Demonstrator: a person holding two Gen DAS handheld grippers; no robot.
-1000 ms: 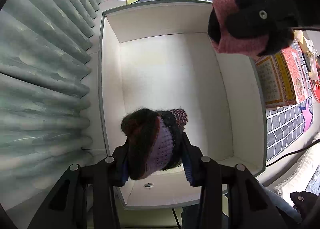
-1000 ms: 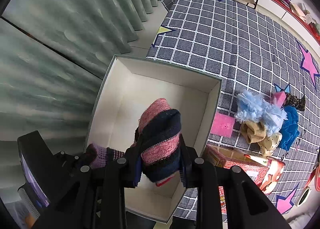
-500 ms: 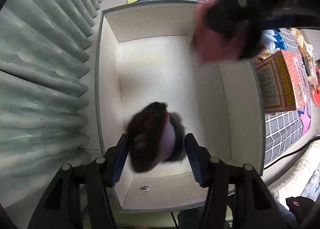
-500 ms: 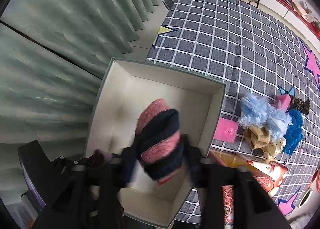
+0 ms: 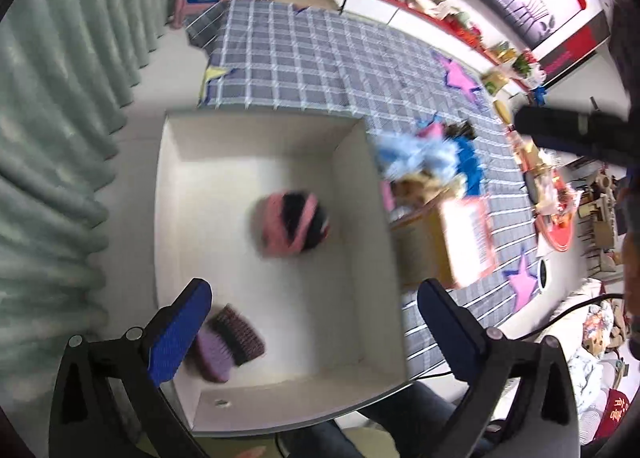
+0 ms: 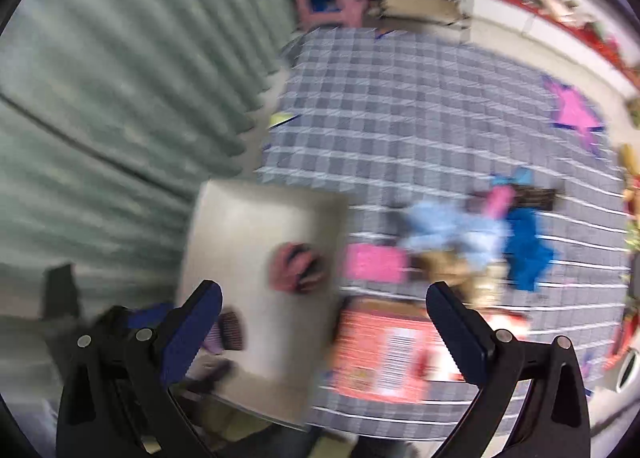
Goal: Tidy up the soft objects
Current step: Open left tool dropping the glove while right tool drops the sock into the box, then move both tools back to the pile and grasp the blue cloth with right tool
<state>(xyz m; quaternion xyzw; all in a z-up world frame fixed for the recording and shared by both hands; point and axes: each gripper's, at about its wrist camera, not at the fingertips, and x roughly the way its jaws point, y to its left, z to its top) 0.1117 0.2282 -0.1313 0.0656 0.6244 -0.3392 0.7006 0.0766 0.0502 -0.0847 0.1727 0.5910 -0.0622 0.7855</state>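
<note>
A white open box (image 5: 264,130) stands on the floor below both grippers; it also shows in the right wrist view (image 6: 224,242). A pink and navy rolled sock (image 5: 292,224) lies in the middle of the box, blurred, and shows in the right wrist view (image 6: 298,267). A purple and maroon rolled sock (image 5: 228,338) lies near the box's near left corner, also in the right wrist view (image 6: 226,330). My left gripper (image 5: 312,322) is open and empty above the box. My right gripper (image 6: 324,322) is open and empty above the box's right edge.
A pile of soft things, light blue fluffy (image 6: 452,226), blue (image 6: 528,246) and tan (image 6: 460,270), lies on the checked mat (image 6: 420,106) right of the box. A pink square (image 6: 376,264) and a red carton (image 6: 388,354) lie beside the box. Green curtains (image 5: 52,138) hang left.
Both grippers opened and let go of their rolled socks, which dropped into the box. Both grippers rose and tilted up, so more of the room shows.
</note>
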